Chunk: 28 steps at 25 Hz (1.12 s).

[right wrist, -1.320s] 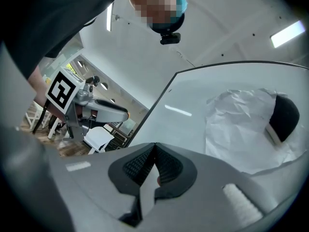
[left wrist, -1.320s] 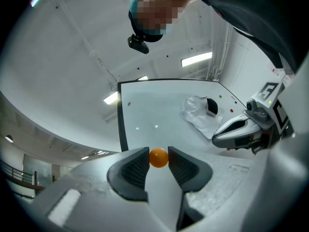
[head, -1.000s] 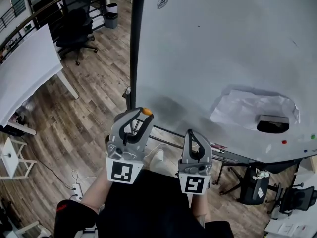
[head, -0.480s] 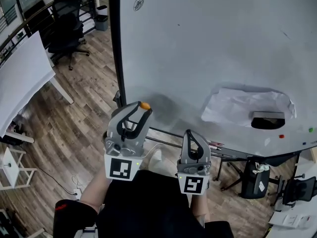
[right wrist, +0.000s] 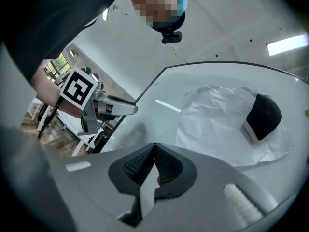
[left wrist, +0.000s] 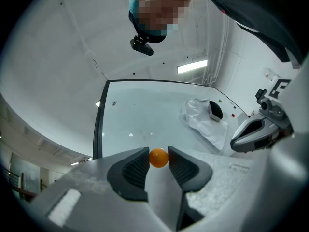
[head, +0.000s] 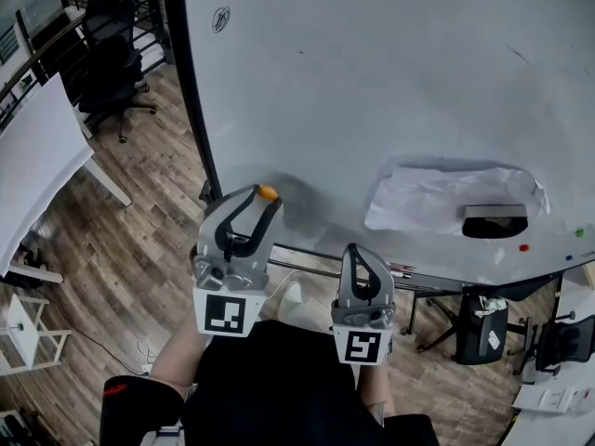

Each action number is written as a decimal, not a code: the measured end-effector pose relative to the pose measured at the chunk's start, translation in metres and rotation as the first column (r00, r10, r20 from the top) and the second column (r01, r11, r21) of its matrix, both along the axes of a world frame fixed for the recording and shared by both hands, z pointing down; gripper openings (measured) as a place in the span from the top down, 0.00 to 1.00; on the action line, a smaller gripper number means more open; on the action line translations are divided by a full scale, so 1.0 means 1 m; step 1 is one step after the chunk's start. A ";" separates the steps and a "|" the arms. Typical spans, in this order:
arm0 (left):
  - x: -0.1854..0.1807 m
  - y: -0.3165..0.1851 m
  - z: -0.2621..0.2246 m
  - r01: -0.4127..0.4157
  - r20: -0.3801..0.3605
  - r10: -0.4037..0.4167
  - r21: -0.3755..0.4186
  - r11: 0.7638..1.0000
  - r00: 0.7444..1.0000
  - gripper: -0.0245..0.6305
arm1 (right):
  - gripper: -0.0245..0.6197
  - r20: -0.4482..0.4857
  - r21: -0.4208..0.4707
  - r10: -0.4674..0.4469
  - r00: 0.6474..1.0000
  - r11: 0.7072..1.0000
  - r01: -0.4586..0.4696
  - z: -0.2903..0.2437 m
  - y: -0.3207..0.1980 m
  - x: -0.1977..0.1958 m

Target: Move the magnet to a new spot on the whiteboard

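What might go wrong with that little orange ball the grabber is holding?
1. The orange magnet is round and pinched only at the very tips of the left gripper, so it may slip out and roll away across the wooden floor.
2. If it is set down on the crumpled paper rather than on bare whiteboard, it may hold weakly or shift the paper.

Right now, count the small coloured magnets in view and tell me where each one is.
4. Orange magnet clamped in the left gripper; red magnet, green magnet and a tiny blue magnet on the whiteboard, lower right. More may hide under the paper.
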<state>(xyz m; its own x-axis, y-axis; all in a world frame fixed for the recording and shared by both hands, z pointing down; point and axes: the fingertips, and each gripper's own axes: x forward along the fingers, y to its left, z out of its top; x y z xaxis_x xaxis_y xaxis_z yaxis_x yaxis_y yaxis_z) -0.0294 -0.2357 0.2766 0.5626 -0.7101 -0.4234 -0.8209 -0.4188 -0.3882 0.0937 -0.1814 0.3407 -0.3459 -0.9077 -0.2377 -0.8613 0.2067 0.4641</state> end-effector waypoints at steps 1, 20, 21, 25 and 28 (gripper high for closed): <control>0.001 -0.002 -0.001 0.001 0.001 -0.001 0.001 1.000 1.000 0.77 | 0.96 0.001 0.000 0.003 1.000 1.000 -0.003 0.000 -0.001 0.001; 0.012 -0.026 -0.006 0.002 -0.011 -0.002 0.016 1.000 1.000 0.77 | 0.96 0.001 -0.006 0.033 0.999 0.999 -0.033 0.000 -0.013 0.016; 0.012 -0.027 -0.007 0.004 -0.011 -0.004 0.018 1.000 1.000 0.77 | 0.96 0.003 -0.006 0.033 0.999 0.999 -0.033 0.001 -0.014 0.016; 0.012 -0.030 -0.007 0.009 -0.012 -0.009 0.023 1.000 1.000 0.77 | 0.96 0.005 -0.013 0.035 0.999 0.999 -0.035 0.002 -0.017 0.018; 0.013 -0.032 -0.007 0.006 -0.013 -0.006 0.024 1.000 1.000 0.77 | 0.96 -0.001 -0.021 0.036 0.999 0.999 -0.036 0.005 -0.020 0.019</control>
<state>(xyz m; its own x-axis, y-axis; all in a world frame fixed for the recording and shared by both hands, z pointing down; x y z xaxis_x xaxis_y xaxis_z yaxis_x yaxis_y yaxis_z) -0.0162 -0.2676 0.2701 0.5524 -0.7029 -0.4480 -0.8286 -0.4042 -0.3874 0.1127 -0.2014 0.3460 -0.3128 -0.9244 -0.2182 -0.8680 0.1850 0.4609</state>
